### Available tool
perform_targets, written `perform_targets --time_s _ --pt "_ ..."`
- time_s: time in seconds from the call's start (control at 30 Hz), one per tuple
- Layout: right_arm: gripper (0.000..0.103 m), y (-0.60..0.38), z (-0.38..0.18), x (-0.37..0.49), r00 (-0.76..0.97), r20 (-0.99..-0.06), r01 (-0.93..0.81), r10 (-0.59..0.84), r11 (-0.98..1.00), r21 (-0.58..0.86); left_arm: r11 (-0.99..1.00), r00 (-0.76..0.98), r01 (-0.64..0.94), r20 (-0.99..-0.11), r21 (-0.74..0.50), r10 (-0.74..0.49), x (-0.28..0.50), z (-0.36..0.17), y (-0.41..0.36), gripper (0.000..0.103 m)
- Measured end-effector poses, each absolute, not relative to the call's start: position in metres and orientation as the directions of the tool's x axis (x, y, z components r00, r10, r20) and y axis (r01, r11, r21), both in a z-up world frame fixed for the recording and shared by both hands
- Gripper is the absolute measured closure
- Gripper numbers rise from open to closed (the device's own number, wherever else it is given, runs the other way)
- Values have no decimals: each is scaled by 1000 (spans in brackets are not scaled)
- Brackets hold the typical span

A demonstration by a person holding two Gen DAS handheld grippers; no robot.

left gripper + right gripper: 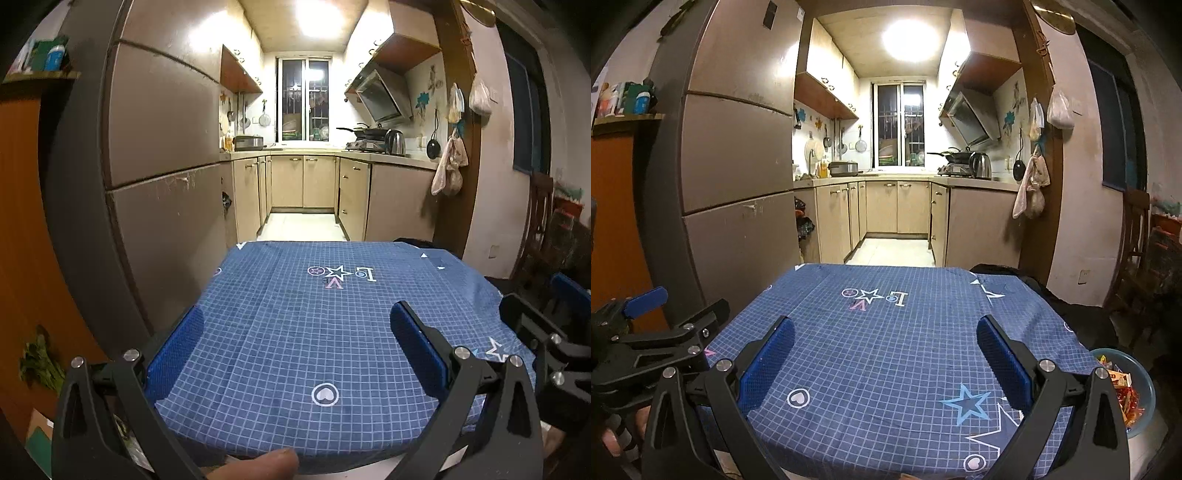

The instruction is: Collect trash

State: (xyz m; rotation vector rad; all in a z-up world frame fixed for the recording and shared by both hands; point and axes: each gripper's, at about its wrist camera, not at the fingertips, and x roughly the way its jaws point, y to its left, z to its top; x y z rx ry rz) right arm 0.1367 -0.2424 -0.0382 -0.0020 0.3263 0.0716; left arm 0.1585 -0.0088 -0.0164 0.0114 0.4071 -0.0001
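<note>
Facing a narrow kitchen, both handheld tongs hover above a small table draped in a blue grid-patterned cloth [295, 332] printed with stars, hearts and letters. Left gripper [297, 325]: its two blue-padded fingers [177, 354] stand wide apart with nothing between them, over the near part of the cloth; a fingertip of the person [273, 463] shows at the lower edge of the left wrist view. Right gripper [886, 332]: its blue pads [1001, 354] are likewise spread wide and grip nothing. In the right wrist view the left tool appears at the left edge, beside the table's left side; in the left wrist view the right tool appears at the right edge. Task objects: crumpled red and yellow snack wrappers [1126, 395] lie heaped inside a round blue plastic basin [1145, 413] that sits low, just beside the table's near right corner, apart from both tongs. Surroundings: a tall grey-brown three-door refrigerator [159, 129] stands left of the table; beyond it, beige floor cabinets [882, 206] line a counter carrying a steel kettle [980, 164], below a barred window [304, 99].
</note>
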Motion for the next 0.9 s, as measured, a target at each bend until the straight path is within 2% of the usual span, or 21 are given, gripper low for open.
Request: perform_targets --time_s 0.9 --pt "5 -247 -34 125 944 -317 -96 95 995 12 999 920 22 -392 36 -6 154 -14 -17 5"
